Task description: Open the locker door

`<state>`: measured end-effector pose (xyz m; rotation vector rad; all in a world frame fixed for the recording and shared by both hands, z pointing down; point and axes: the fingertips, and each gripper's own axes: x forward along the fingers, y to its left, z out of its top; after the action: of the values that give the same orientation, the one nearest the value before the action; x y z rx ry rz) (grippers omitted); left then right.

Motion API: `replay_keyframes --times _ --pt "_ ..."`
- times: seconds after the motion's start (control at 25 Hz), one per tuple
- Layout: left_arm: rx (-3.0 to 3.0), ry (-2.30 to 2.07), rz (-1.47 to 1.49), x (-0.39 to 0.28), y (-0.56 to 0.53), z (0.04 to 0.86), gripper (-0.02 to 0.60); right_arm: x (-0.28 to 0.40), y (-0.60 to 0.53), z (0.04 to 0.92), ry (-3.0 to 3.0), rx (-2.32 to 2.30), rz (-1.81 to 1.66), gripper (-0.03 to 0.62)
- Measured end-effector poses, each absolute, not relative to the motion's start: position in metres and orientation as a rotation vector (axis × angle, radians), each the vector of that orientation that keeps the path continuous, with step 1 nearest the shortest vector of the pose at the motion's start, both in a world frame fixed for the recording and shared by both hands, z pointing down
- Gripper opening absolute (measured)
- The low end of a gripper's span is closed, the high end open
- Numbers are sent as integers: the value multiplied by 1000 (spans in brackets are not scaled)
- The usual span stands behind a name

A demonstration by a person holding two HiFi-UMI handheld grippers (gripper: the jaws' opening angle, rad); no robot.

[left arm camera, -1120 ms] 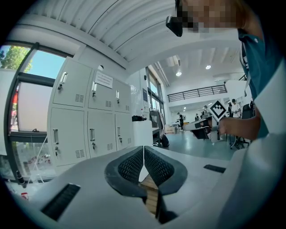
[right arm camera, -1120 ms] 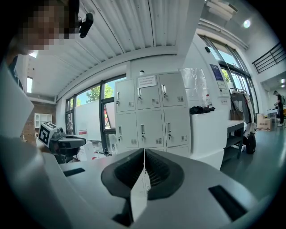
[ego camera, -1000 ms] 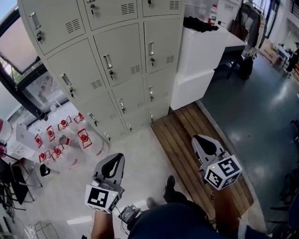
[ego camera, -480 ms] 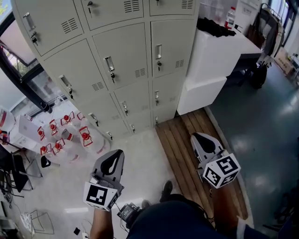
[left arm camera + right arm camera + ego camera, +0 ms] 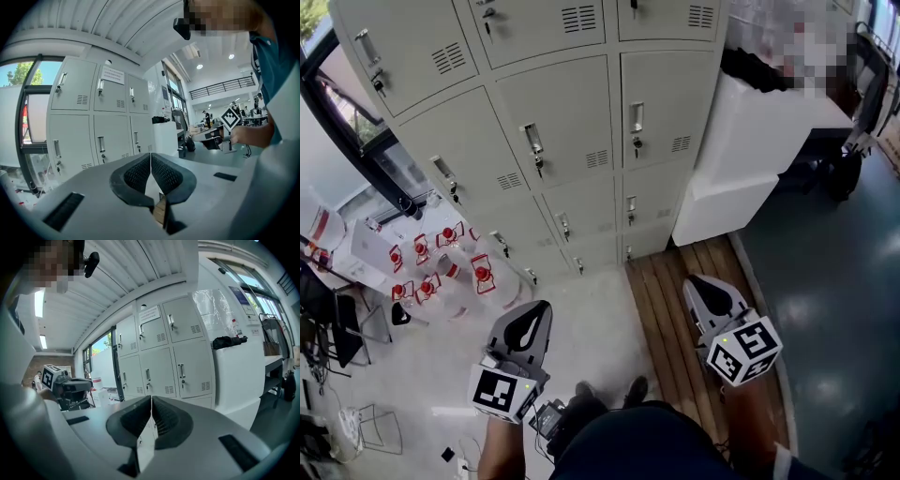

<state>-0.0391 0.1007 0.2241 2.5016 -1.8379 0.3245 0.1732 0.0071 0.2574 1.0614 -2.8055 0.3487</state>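
Note:
A bank of grey locker doors [image 5: 572, 112] stands ahead, all closed, each with a small handle [image 5: 532, 141] and a lock below it. My left gripper [image 5: 540, 307] and my right gripper [image 5: 695, 280] are held low, well short of the lockers, and touch nothing. In the left gripper view the left gripper [image 5: 150, 155] is shut, its pads meeting with nothing between them, and the lockers [image 5: 101, 122] lie beyond. The right gripper [image 5: 151, 399] is also shut and empty, pointing at the lockers [image 5: 161, 359].
Water jugs with red labels [image 5: 441, 267] crowd the floor at the left, below a dark window frame [image 5: 366, 141]. A white counter [image 5: 750, 141] abuts the lockers on the right. A slatted wooden platform [image 5: 675, 300] runs along the floor under my right gripper.
The lockers have come closer and shifted right in the head view as the person walks toward them. Both grippers travel along, still shut.

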Motion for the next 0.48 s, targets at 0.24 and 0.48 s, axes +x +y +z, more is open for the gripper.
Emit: replay_keyframes --times 0.24,0.48 --pt "2569 -1757 290 -45 59 227 18 182 -16 264 -2748 1154 361 37" --pt "2685 -1638 265 -60 14 219 18 181 -29 254 -2690 1318 359 37"
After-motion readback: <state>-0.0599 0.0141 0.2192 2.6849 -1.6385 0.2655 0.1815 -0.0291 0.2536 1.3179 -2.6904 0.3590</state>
